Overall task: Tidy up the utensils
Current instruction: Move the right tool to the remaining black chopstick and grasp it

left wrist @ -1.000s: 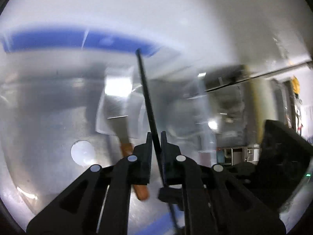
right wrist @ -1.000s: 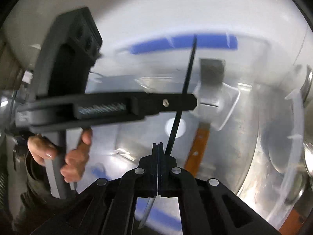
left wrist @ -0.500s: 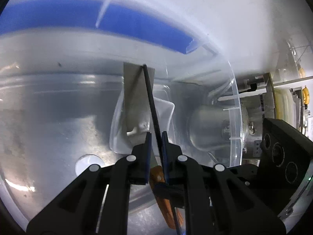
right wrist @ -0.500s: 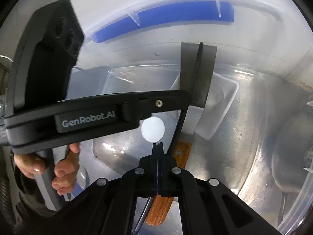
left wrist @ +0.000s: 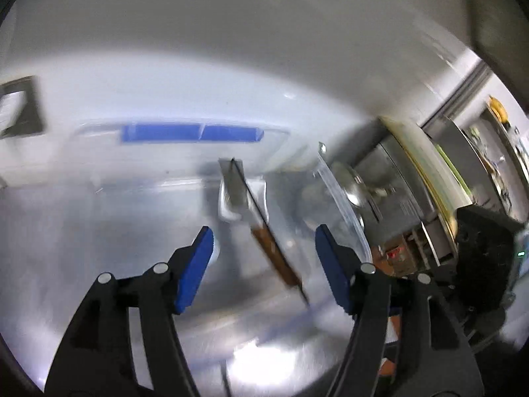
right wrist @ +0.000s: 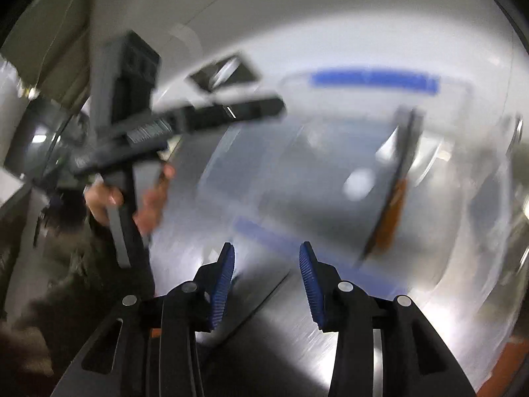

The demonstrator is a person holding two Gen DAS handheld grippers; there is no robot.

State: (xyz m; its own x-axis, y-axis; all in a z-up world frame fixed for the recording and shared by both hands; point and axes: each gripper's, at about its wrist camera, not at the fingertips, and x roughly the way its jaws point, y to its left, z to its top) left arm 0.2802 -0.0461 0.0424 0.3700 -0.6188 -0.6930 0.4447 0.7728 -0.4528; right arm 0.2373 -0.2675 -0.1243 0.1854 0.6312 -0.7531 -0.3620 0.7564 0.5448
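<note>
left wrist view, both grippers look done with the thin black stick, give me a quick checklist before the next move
1. Left gripper open, nothing between its fingers: ok.
2. Right gripper open and empty: ok.
3. Thin black stick lies in the clear plastic bin, free of both grippers: ok.
4. Stick rests alongside the wooden-handled scraper, both pointing the same way: ok.
5. Stick has settled fully: cannot tell, both views are motion-blurred.
6. Next utensil to pick: cannot tell, none shows clearly outside the bin.
</note>
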